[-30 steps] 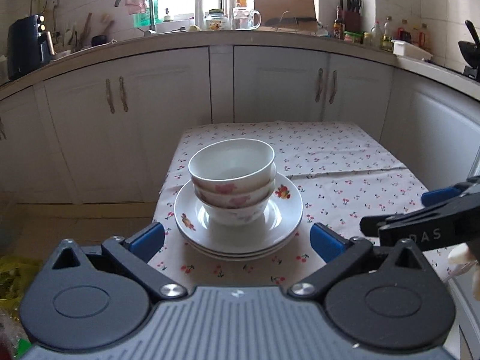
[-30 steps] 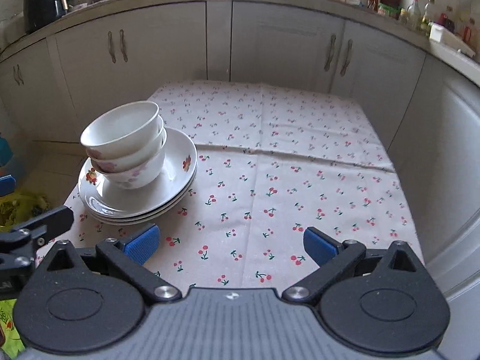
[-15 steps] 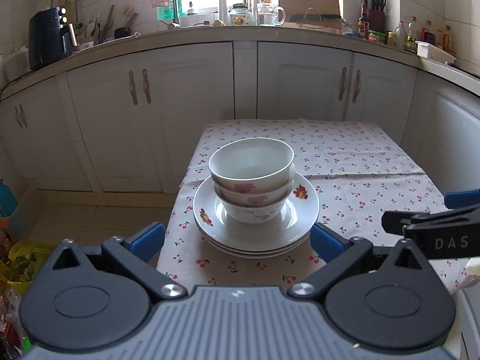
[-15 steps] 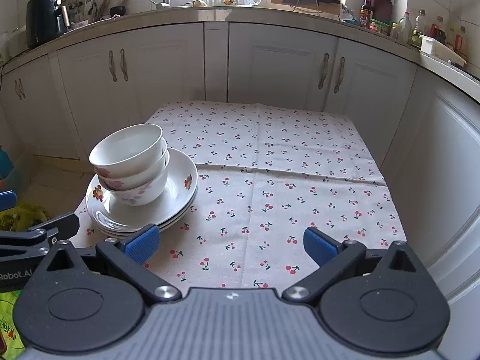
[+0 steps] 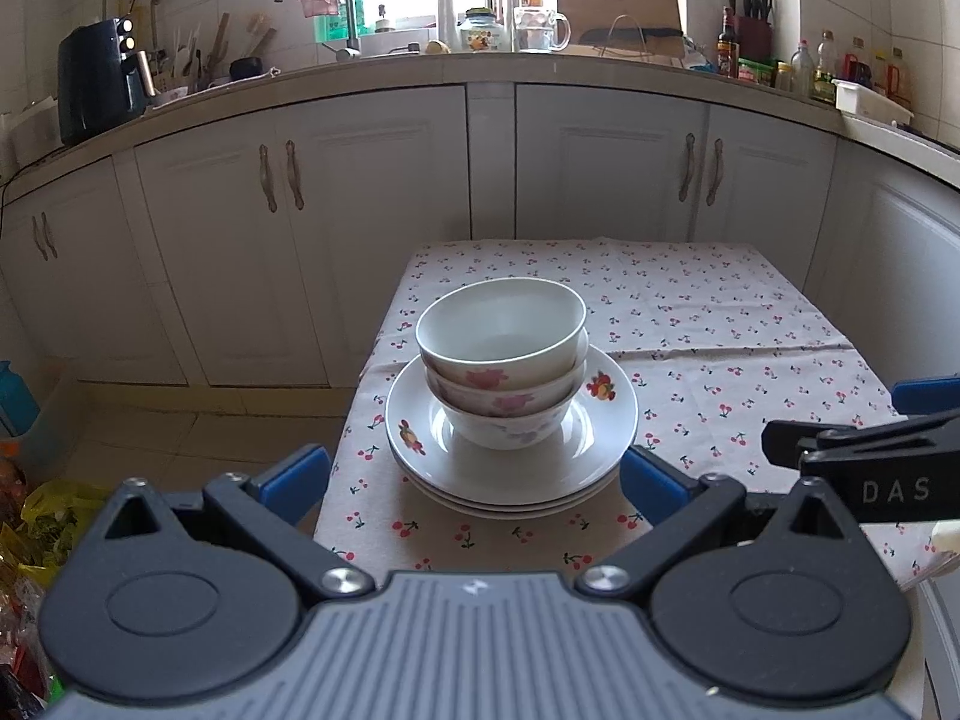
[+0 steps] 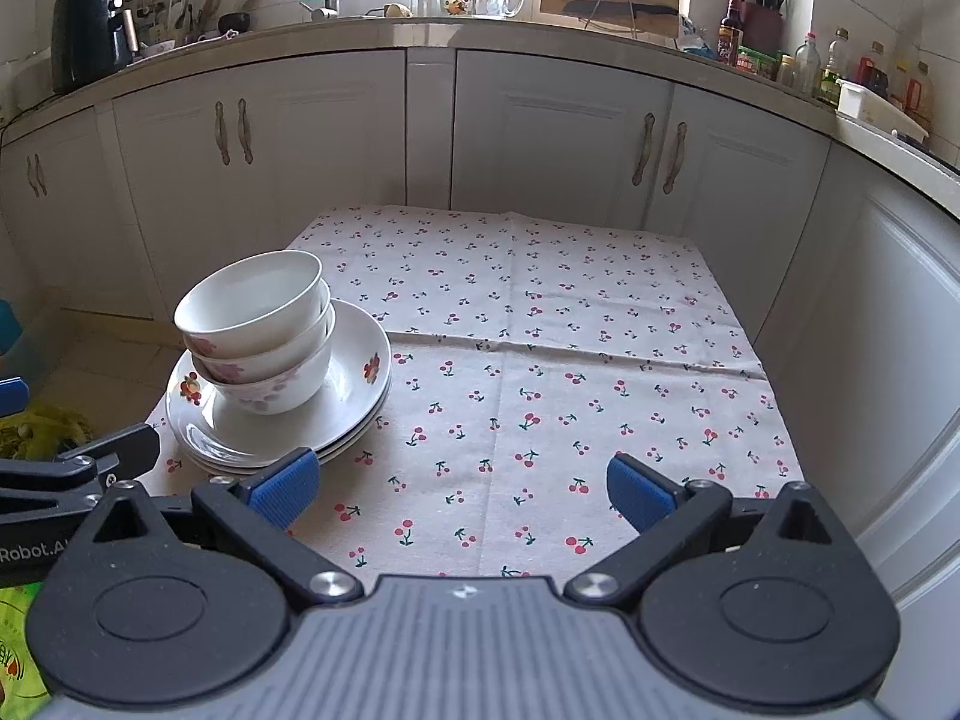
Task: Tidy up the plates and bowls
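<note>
Three nested white bowls (image 5: 501, 354) (image 6: 258, 330) with pink flowers stand upright in a stack of white fruit-printed plates (image 5: 606, 420) (image 6: 360, 372). The stack rests near the front left corner of a small table with a cherry-print cloth (image 5: 690, 312) (image 6: 540, 330). My left gripper (image 5: 474, 474) is open, held back from the stack with nothing between its blue pads. My right gripper (image 6: 462, 483) is open too, over bare cloth to the right of the plates. Each gripper's side shows at the edge of the other's view.
White kitchen cabinets (image 5: 360, 210) and a cluttered counter (image 5: 480, 60) run behind the table. A black appliance (image 5: 99, 81) sits at the counter's left end. Bags lie on the tiled floor (image 5: 36, 516) at the left. The table's right half is bare cloth.
Both grippers have drawn back and risen, so the stack of bowls and plates looks farther off and more of the cabinets shows. The dishes have not moved.
</note>
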A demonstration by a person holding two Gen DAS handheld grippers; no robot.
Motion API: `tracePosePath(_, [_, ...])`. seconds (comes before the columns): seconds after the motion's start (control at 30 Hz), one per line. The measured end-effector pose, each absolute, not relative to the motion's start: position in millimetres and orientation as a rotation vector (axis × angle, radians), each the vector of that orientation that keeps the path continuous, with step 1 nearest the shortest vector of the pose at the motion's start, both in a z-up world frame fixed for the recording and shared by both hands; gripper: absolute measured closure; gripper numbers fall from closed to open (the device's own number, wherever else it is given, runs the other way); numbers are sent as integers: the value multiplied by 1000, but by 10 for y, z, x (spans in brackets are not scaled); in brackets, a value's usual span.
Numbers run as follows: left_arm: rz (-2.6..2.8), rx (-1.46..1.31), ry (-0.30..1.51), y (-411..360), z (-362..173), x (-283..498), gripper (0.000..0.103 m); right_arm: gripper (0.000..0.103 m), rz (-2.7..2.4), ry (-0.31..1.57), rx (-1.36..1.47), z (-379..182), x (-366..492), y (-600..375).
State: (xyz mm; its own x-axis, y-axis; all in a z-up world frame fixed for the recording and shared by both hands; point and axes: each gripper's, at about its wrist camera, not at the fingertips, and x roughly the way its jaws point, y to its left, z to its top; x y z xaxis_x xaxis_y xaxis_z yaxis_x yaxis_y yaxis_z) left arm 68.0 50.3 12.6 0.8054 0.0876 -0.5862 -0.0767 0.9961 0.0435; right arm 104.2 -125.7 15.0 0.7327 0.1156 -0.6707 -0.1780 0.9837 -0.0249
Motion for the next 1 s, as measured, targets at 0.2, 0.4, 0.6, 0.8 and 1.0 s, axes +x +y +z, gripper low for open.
tracePosePath(0.2, [85, 22, 618, 497, 133, 662, 1, 0, 153, 717, -91, 165, 1014, -1264])
tracePosePath(0.4, [82, 24, 609, 484, 149, 631, 1, 0, 146, 705, -93, 184, 984, -1274])
tracePosePath(0.6, [79, 30, 603, 471, 168, 610, 1, 0, 140, 695, -95, 199, 956, -1276])
tracePosePath(0.8, [71, 34, 599, 459, 175, 604, 1, 0, 135, 695, -100, 203, 944, -1280])
tracePosePath(1.0, [69, 34, 600, 473, 181, 609, 1, 0, 132, 694, -101, 210, 945, -1286])
